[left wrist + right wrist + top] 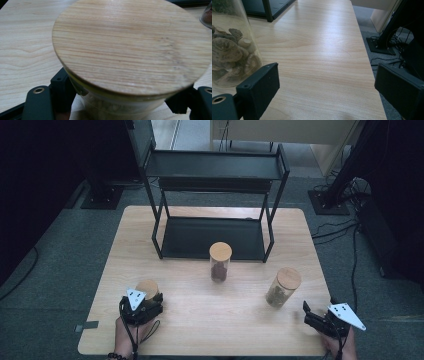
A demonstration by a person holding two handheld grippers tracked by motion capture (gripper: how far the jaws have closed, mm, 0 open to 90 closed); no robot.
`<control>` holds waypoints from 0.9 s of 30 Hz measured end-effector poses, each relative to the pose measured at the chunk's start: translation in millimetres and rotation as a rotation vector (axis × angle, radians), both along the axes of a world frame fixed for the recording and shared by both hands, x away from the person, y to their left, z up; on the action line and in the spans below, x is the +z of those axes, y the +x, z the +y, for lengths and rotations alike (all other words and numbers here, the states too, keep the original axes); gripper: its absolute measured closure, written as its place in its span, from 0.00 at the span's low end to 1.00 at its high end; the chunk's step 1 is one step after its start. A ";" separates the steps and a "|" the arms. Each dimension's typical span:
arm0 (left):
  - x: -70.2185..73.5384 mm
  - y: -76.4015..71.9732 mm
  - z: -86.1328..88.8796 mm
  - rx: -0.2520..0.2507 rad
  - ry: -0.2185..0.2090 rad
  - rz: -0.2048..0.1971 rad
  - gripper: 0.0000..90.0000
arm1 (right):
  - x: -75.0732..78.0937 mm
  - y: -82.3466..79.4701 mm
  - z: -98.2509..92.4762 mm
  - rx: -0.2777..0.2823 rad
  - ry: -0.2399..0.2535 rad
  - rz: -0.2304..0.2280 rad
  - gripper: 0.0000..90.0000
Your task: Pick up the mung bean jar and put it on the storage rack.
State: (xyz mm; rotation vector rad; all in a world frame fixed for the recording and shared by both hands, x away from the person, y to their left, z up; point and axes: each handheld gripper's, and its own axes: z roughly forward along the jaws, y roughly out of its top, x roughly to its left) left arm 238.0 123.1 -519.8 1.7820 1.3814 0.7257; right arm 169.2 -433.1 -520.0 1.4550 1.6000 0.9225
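Your left gripper (150, 299) has its fingers (60, 90) pinched on the glass body of the jar (148, 291) near the table's (200, 320) front left corner, just under its wooden lid (130, 45). The grip sits high, close to the lid's rim, and that is the main hazard: if you lift from here, the smooth glass may slip through the pads, or the weight below the pinch may swing the jar and tilt it. A finger riding up against the lid's underside could also pry it loose and spill what is inside. Lift slowly and straight, and watch for any sag.

Your right gripper (311, 314) rests at the front right corner with its fingers (259, 87) spread and nothing between them. The jar of dried mushrooms (282, 287) stands just beside its near finger, close enough that a careless sideways nudge could tip it, and it is not far from the table's right edge.

The middle jar (220, 261) stands directly in front of the black shelf rack (215, 200) at the back of the table. If you carry the left jar toward the rack on a straight line, it could strike that jar or the rack's front leg; the glass would knock over easily. Go around, or lift clear above it.
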 end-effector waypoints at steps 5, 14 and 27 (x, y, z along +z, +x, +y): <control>0.4 3.1 -2.7 -0.001 0.002 0.003 0.28 | 0.0 0.0 -0.2 0.001 0.002 0.000 0.06; 1.2 9.9 -10.4 -0.009 0.005 0.009 0.28 | 0.0 -0.2 -0.3 0.004 0.002 -0.002 0.06; 1.4 23.2 -23.9 -0.019 0.005 0.011 0.28 | 0.1 -0.2 -0.3 0.007 0.002 -0.001 0.06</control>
